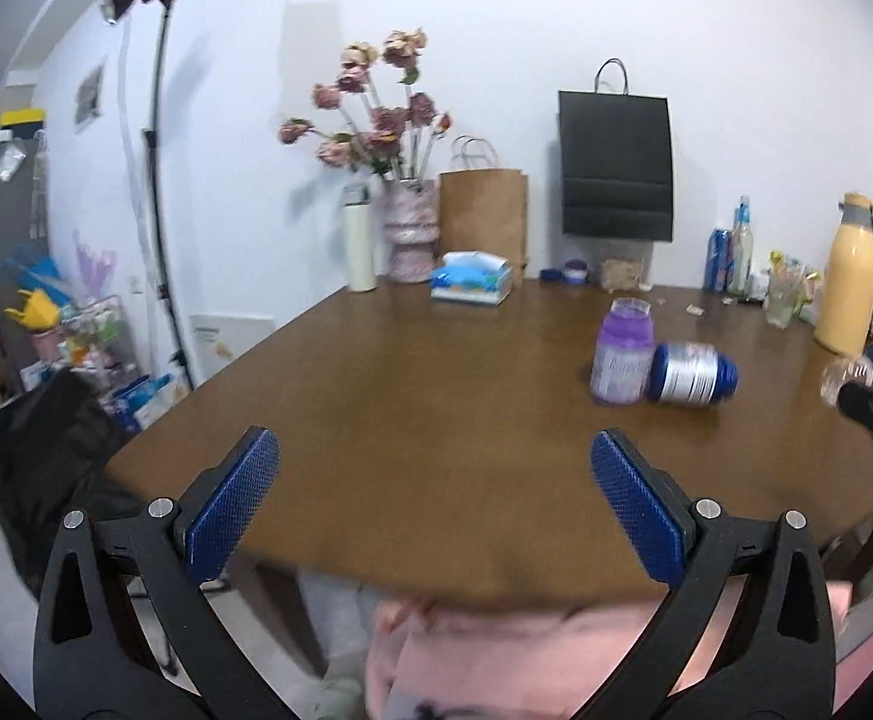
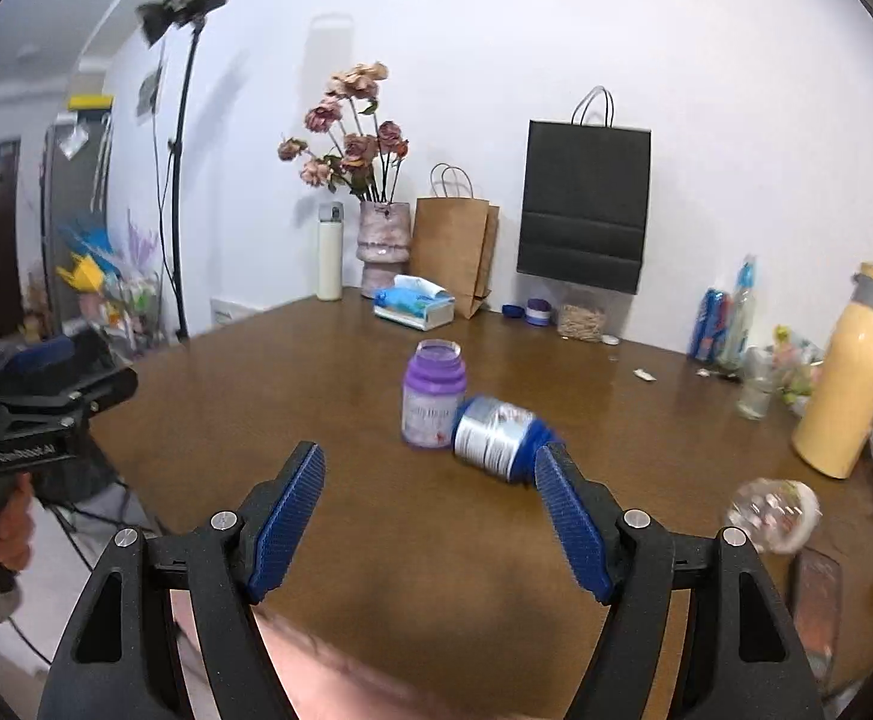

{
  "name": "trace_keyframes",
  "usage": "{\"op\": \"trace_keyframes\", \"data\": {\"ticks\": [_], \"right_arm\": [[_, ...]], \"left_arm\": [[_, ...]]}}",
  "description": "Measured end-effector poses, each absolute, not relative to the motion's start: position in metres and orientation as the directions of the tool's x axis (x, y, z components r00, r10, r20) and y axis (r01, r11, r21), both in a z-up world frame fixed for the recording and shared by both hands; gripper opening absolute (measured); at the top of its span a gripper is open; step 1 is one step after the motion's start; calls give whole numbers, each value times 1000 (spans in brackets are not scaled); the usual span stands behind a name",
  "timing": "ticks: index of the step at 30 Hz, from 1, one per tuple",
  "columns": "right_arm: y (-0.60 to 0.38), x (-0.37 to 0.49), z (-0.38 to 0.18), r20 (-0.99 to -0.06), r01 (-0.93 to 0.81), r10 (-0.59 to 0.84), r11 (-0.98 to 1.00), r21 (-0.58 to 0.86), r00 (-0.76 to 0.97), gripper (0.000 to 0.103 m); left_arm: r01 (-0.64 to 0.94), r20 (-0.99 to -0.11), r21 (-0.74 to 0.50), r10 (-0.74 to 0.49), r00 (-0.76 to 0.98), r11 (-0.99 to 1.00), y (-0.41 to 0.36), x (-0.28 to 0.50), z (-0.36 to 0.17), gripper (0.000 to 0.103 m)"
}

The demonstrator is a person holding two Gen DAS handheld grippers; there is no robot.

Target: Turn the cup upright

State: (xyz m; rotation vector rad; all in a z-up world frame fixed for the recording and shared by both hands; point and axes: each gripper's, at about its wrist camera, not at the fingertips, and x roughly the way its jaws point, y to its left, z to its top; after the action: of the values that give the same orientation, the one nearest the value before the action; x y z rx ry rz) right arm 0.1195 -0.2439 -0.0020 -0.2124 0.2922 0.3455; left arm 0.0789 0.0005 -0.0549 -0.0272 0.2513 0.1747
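A blue cup with a silver label (image 2: 496, 438) lies on its side on the brown table (image 2: 376, 510), touching an upright purple cup (image 2: 433, 396). Both show at the right in the left wrist view, the blue cup (image 1: 691, 373) beside the purple one (image 1: 622, 360). My right gripper (image 2: 430, 510) is open and empty, just in front of the blue cup, its right fingertip (image 2: 547, 468) close to the cup's end. My left gripper (image 1: 433, 480) is open and empty over the table's near left part, well away from the cups.
Along the far wall stand a white bottle (image 2: 329, 252), a flower vase (image 2: 383, 246), a tissue box (image 2: 415, 303), paper bags (image 2: 454, 246) and a yellow jug (image 2: 850, 378). A clear glass (image 2: 775, 513) lies at the right. A phone (image 2: 814, 606) is near the right edge.
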Motion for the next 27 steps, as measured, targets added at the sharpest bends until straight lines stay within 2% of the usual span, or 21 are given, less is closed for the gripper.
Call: {"op": "trace_keyframes", "data": {"ticks": [2,3,6,9,12,14,27], "right_arm": [[-237,98,-13,-306,-335,271,925,-180,912,78],[-235,85,-20,-311,-335,278,930,-148,909,78],[-236,58,-40,-339,-398,360,916,-49,869,78],[-232,43,-54,-353,-419,376,907,-50,857,78],[-230,34,-51,-324,-408,360,908,-92,875,78],[-234,30,-48,-297,-401,359,911,-94,885,78],[-235,32,-50,-300,-413,371,907,-88,879,78]], "left_arm": [[-190,-210,19,189,959,982,-3,54,-76,103],[-190,-188,31,192,963,981,-5,41,-88,103],[-133,-222,16,134,966,991,-10,21,-103,103],[-96,-139,25,98,985,995,-16,9,-95,103],[-75,-102,39,78,992,996,-23,3,-91,103],[-77,-95,34,80,992,996,-23,4,-89,103],[-55,-59,45,58,997,997,-27,1,-86,103]]}}
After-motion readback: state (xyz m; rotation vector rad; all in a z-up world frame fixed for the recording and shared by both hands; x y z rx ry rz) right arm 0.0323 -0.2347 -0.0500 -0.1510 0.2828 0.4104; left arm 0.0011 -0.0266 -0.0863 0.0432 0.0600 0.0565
